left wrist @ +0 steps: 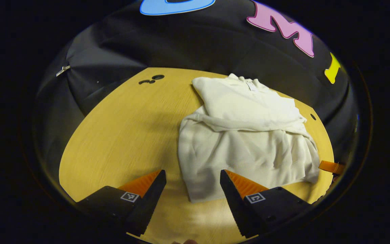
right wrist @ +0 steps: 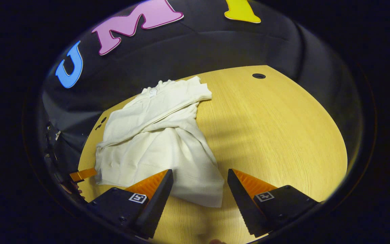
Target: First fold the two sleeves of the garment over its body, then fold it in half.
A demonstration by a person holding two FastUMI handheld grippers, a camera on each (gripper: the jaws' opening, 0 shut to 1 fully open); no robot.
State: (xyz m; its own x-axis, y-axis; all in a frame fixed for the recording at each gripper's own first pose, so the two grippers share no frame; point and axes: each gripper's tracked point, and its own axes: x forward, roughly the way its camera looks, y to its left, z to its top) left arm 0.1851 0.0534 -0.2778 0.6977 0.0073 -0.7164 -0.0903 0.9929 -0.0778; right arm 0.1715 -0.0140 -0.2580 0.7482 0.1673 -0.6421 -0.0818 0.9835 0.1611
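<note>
A cream sweatshirt (left wrist: 245, 135) lies on the wooden table (left wrist: 124, 135), collar at the far side, with both sleeves folded across its body. My left gripper (left wrist: 192, 183) hovers open over the hem's near left corner, nothing between its fingers. In the right gripper view the same sweatshirt (right wrist: 157, 142) lies left of centre, and my right gripper (right wrist: 200, 183) hangs open above the hem's right corner, holding nothing. Part of the right gripper (left wrist: 330, 166) peeks past the hem in the left gripper view, and part of the left gripper (right wrist: 81, 174) shows beside the hem in the right gripper view.
The round tabletop has small cable holes (left wrist: 152, 79) at its far left and another hole (right wrist: 258, 76) at the far right. Bare wood (right wrist: 276, 135) stretches right of the garment. Black cloth walls the booth behind the table.
</note>
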